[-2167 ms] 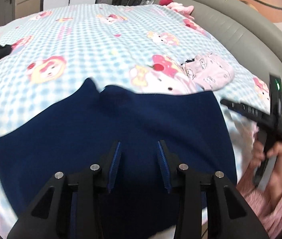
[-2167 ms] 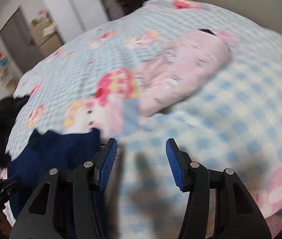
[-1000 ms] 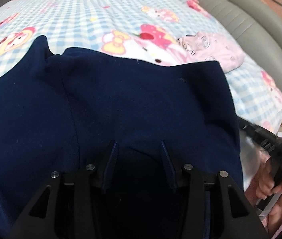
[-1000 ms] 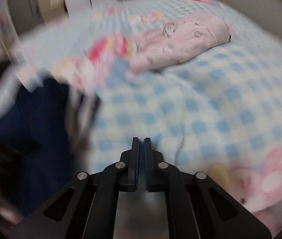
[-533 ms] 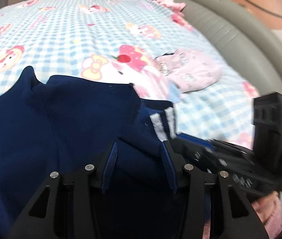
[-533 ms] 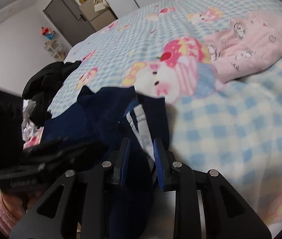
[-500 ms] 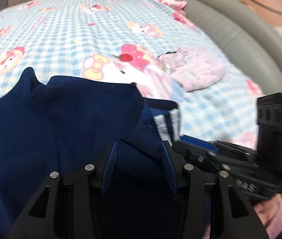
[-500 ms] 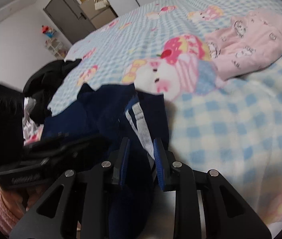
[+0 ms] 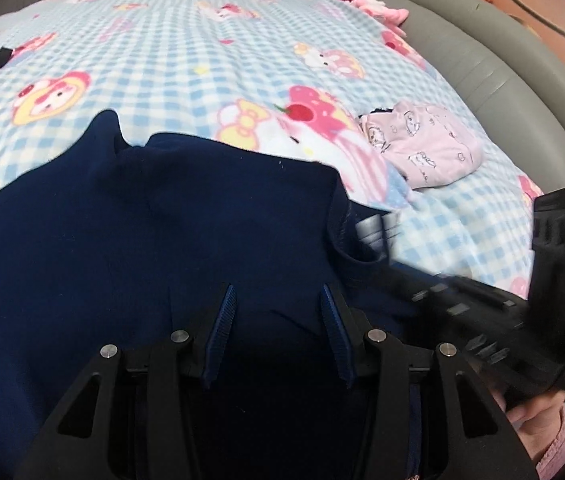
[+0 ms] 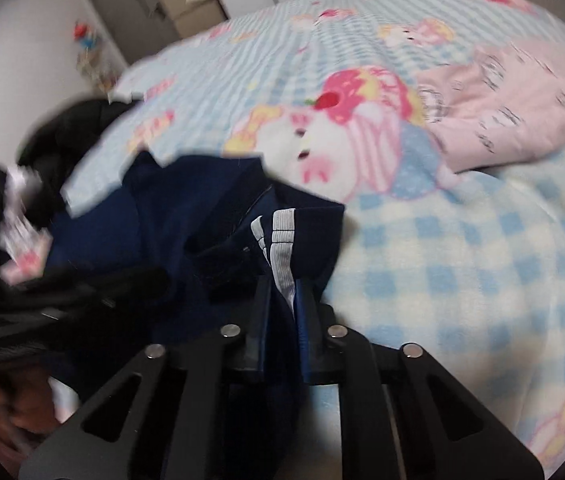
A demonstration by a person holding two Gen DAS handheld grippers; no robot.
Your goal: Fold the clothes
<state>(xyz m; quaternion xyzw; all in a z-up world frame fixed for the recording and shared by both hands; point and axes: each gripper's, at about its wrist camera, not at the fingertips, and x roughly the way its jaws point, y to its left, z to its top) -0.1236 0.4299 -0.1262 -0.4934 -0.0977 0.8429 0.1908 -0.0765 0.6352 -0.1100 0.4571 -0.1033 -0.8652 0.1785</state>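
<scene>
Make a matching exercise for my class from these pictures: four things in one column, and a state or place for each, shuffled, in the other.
Things:
1. navy garment
2. pink garment
3. left hand-held gripper
4. right hand-held gripper

States or places:
A. folded, lying alone on the checked blanket
B. shut on a white-striped edge
C. spread over the near part of the bed
D. open above dark cloth

Pairs: 1-C, 2-A, 3-D, 4-B

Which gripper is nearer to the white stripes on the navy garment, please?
Right. The right gripper is shut on the navy garment just below the white stripes. The left gripper sits over the plain middle of the cloth, stripes off to its right.
</scene>
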